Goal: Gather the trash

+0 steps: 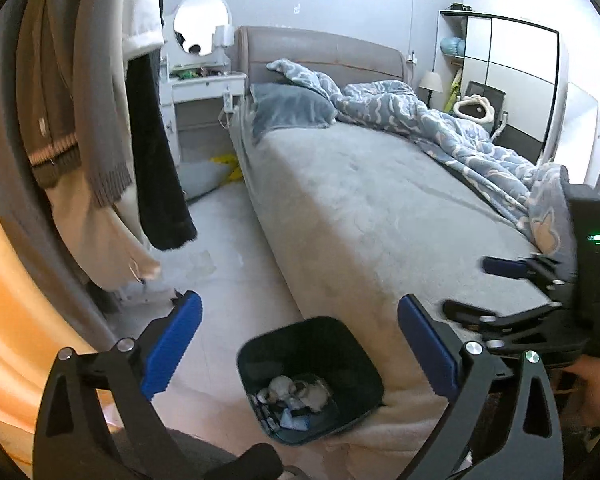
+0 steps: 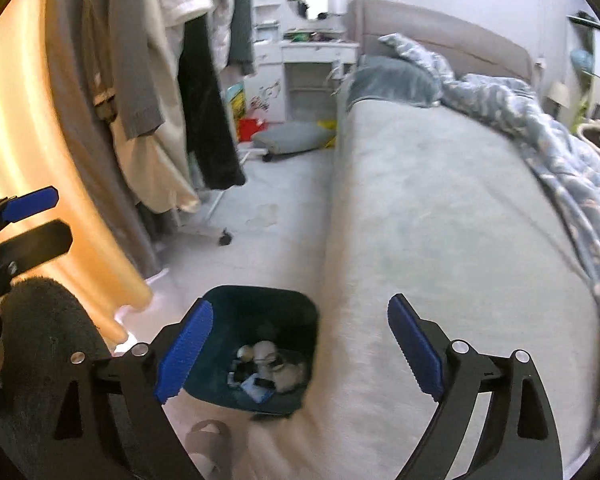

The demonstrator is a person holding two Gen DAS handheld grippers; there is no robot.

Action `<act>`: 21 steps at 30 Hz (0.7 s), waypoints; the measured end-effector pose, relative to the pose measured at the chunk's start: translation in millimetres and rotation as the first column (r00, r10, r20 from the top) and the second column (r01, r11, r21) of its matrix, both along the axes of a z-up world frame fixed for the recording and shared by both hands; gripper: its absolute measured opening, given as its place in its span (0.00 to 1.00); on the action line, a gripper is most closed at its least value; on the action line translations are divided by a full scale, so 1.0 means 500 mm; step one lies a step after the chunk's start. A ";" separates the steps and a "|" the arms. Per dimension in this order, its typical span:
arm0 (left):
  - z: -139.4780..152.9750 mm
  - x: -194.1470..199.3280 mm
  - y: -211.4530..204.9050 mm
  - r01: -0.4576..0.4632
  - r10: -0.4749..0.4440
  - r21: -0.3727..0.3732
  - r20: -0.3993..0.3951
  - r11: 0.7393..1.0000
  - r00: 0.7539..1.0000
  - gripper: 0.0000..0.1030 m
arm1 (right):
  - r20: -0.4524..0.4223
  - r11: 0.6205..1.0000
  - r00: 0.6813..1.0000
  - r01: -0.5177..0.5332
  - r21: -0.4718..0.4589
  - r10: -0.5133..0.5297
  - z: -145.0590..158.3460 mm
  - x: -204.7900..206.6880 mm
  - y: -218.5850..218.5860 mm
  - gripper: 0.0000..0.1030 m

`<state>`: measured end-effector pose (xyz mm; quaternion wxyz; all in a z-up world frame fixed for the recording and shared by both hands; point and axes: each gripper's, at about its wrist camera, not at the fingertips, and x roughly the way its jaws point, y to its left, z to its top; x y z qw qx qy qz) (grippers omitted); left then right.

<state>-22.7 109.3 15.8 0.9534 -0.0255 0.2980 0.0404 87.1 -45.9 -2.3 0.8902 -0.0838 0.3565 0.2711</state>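
Left wrist view: your left gripper (image 1: 300,352) is spread wide, nothing in it, dark square plastic trash bin (image 1: 310,378) with crumpled trash (image 1: 296,394) sitting just below, beside the grey bed (image 1: 380,208). Right wrist view: your right gripper (image 2: 300,354) is wide and empty too, bin (image 2: 256,346) down-left between its fingers.

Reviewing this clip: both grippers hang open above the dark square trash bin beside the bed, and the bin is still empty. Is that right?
Not quite. The dark square trash bin is not empty: crumpled pale paper and other scraps lie at its bottom, clear in both wrist views. The rest holds: left gripper and right gripper hang open above it, beside the grey bed.
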 end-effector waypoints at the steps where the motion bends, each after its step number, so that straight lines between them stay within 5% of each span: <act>1: 0.003 0.001 -0.002 -0.011 0.011 0.011 0.004 1.000 1.000 0.97 | 0.003 1.000 1.000 0.013 0.006 -0.013 0.003 -0.002 -0.013 0.90; 5: 0.014 0.007 0.006 -0.050 0.051 -0.030 0.019 0.998 0.999 0.97 | 0.042 0.998 0.997 0.069 -0.007 -0.068 0.021 -0.015 -0.067 0.95; 21: -0.008 0.005 0.003 -0.042 0.038 0.100 0.048 0.994 0.998 0.97 | 0.201 0.962 0.944 0.273 -0.027 -0.262 0.062 -0.058 -0.250 0.97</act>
